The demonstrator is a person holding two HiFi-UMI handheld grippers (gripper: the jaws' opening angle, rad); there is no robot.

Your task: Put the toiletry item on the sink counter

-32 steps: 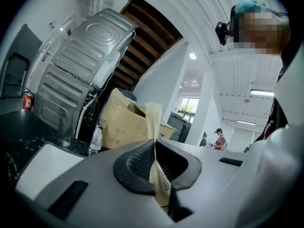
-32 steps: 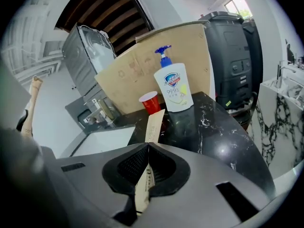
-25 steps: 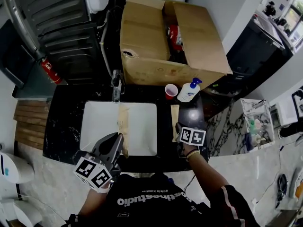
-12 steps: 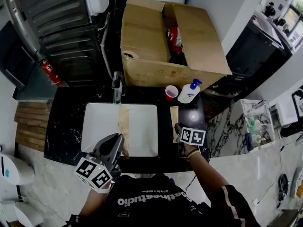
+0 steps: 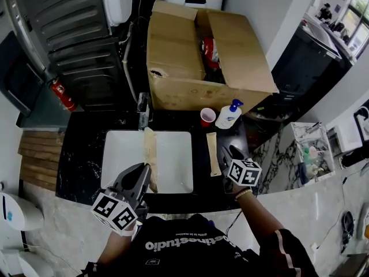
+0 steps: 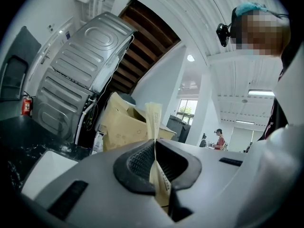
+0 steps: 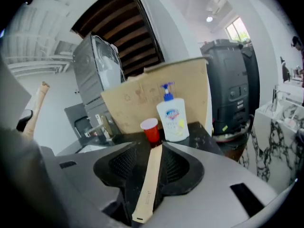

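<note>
Washroom-style corner, white sink (image 5: 124, 160), faucet (image 5: 142, 113) (marble counter (image 5: 81, 154))

Your head view looks steeply down from above the sink's (image 5: 124, 160) near edge, with the cardboard box (image 5: 173, 51) beyond it. The left gripper view sits low and close over the sink, facing that box. The right gripper view, low and just right of the sink, faces the same box.

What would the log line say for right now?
left gripper: shut on packet over sink | right gripper: fingers opening, second packet between them, on counter
</note>
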